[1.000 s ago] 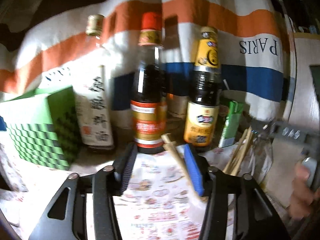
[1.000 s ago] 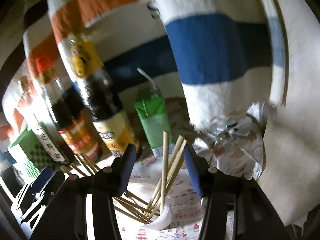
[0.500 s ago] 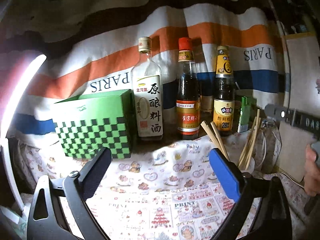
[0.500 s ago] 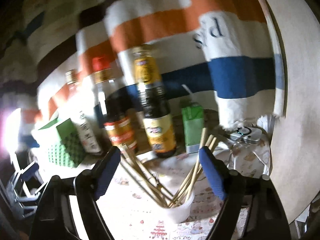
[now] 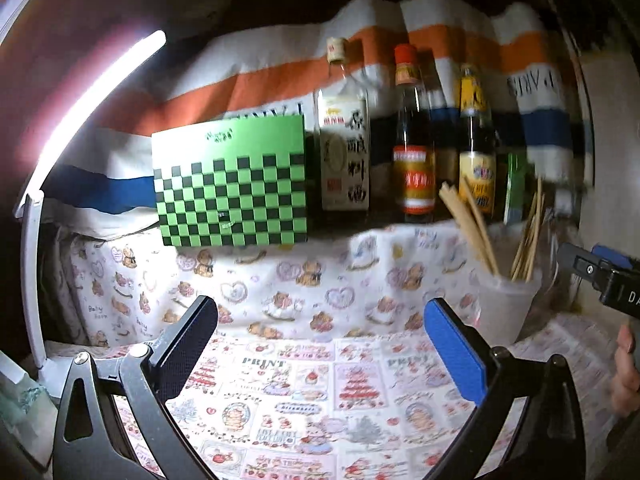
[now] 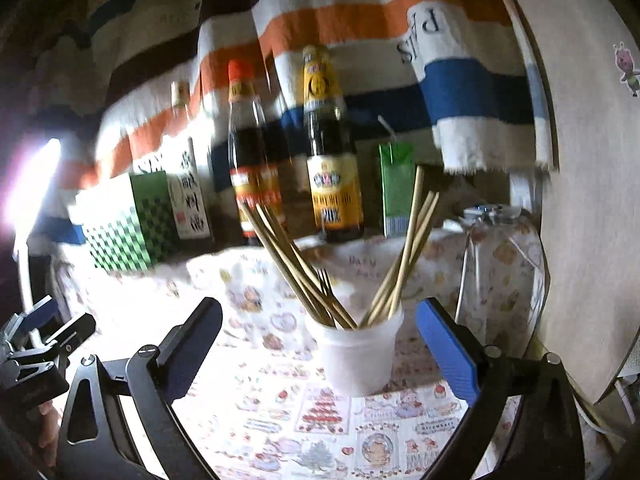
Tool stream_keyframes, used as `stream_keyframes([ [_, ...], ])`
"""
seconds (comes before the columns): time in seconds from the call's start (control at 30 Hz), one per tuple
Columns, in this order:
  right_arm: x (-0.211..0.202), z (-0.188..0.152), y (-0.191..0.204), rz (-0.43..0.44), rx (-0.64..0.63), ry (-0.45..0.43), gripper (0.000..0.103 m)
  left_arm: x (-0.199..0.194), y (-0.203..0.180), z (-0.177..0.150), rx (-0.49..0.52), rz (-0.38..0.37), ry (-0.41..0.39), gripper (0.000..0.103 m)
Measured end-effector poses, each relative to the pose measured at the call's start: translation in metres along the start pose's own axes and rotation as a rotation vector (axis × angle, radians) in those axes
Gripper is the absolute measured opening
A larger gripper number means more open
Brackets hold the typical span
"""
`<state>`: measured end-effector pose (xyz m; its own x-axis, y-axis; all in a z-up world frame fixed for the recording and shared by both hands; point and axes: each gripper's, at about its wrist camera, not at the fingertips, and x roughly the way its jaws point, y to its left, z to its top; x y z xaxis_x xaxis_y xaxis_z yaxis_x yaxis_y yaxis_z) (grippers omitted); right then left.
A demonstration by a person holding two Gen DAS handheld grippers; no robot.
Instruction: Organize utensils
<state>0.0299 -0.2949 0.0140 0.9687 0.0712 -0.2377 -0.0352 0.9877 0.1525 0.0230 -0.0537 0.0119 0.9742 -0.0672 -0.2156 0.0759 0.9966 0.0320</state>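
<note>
Nearest us, our right tool (image 6: 318,340) has its jaws spreading apart, with nothing pressed by either pad; the white cup (image 6: 357,356) stands on the surface (image 6: 280,420) just beyond the fingertips, in line with the gap between them but untouched. Out of that cup fan the wooden chopsticks (image 6: 404,256), one bundle leaning left and one leaning right, and the dark tines of a fork (image 6: 325,282) show between the two bundles. Our left tool (image 5: 320,340) stands wide open and empty over the printed cloth, and from its view the same cup (image 5: 505,304) sits off to the right of its blue pad (image 5: 454,354), slightly beyond it, with the chopsticks (image 5: 468,220) rising from it. The tip of the right tool (image 5: 600,272) and part of a hand (image 5: 626,372) appear at the right edge of that view. Farther back, along the rear of the surface, stand a green checkered box (image 5: 230,182), a clear bottle with a white label (image 5: 344,148), a red-capped dark bottle (image 5: 412,140), a yellow-labelled dark bottle (image 5: 476,148) and a green carton (image 6: 396,188). Behind them all hangs a striped cloth (image 6: 360,20), and a bright lamp bar (image 5: 92,104) glows at the left.
</note>
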Motion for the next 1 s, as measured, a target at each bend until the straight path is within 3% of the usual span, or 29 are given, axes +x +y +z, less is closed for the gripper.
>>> stream_keyframes([
  [0.27,0.010,-0.020,0.005,-0.048,-0.054,-0.009,0.103,0.003,-0.004,-0.011,0.027,-0.009,0.000,0.102],
  [0.53,0.011,-0.022,0.005,-0.043,-0.069,0.001,0.103,0.004,0.001,-0.014,-0.011,0.001,0.018,0.102],
  [0.73,0.010,-0.029,0.015,-0.045,-0.128,-0.010,0.103,0.016,0.010,-0.017,-0.055,0.008,0.080,0.102],
  [1.0,0.014,-0.033,0.016,-0.038,-0.136,0.010,0.103,0.015,0.006,-0.017,-0.037,-0.005,0.077,0.103],
])
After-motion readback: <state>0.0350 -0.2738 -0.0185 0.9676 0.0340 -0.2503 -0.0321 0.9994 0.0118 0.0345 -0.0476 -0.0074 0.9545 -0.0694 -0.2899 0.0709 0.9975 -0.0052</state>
